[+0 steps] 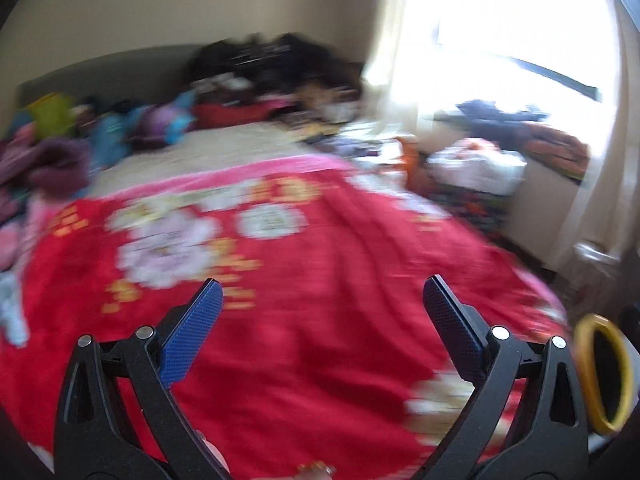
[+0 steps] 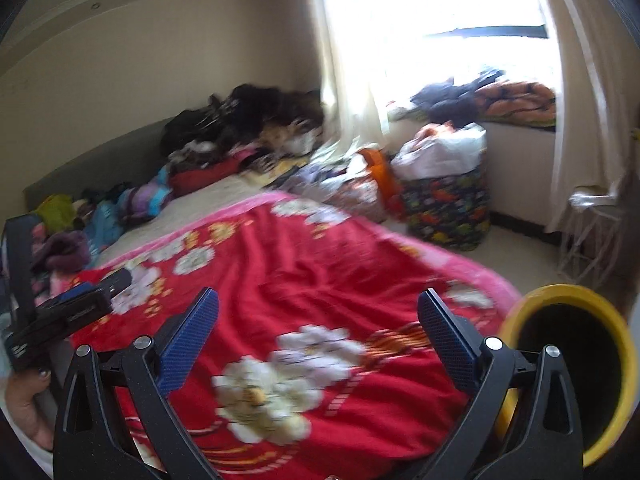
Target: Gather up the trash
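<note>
Bed (image 2: 132,216) fills both views, one of it, under one red flowered blanket (image 2: 328,280), and everything else gets placed off that. Beyond the blanket, along the headboard and the far corner, lies a heap of clothes (image 2: 248,120) too blurred to count or to sort into trash and not-trash. Off the foot of the bed on the window side stands one yellow-rimmed bin (image 2: 568,364), mouth facing us, just beside the right gripper (image 2: 318,302) and showing only as a rim at the edge of the left wrist view, so I judge the right hand nearer to it. Left gripper (image 1: 324,290) hangs over the blanket, spread wide, nothing between its fingers; right gripper the same, spread and empty. Two grippers, no trash clearly visible on the blanket.
</note>
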Motion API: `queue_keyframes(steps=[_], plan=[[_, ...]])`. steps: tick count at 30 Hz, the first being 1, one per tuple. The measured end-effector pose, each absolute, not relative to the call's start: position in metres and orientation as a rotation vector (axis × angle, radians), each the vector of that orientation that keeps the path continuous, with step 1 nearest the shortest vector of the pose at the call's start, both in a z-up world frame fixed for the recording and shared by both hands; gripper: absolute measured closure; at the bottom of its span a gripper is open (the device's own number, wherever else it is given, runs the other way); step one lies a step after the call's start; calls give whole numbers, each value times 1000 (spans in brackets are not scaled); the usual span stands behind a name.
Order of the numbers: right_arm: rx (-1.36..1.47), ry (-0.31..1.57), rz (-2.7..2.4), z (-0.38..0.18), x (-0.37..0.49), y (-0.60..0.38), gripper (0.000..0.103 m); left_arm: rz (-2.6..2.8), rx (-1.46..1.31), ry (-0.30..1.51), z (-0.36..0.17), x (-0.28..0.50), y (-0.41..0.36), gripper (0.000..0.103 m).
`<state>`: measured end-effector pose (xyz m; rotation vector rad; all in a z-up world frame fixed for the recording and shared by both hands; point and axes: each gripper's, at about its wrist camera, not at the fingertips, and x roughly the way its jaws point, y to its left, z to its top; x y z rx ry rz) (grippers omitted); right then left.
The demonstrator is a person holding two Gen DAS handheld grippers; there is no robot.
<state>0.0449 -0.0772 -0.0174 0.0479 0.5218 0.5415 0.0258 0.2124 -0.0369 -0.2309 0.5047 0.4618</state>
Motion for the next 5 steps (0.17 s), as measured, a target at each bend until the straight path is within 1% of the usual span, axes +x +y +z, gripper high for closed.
queue_keyframes(steps=[3,5], plan=[[-50,694,777,-44,54,31,6,694,-250,594,-66,14,302,11],[-163,793,866,-75,54,102,6,772,-289,663,-91,11,350,11]])
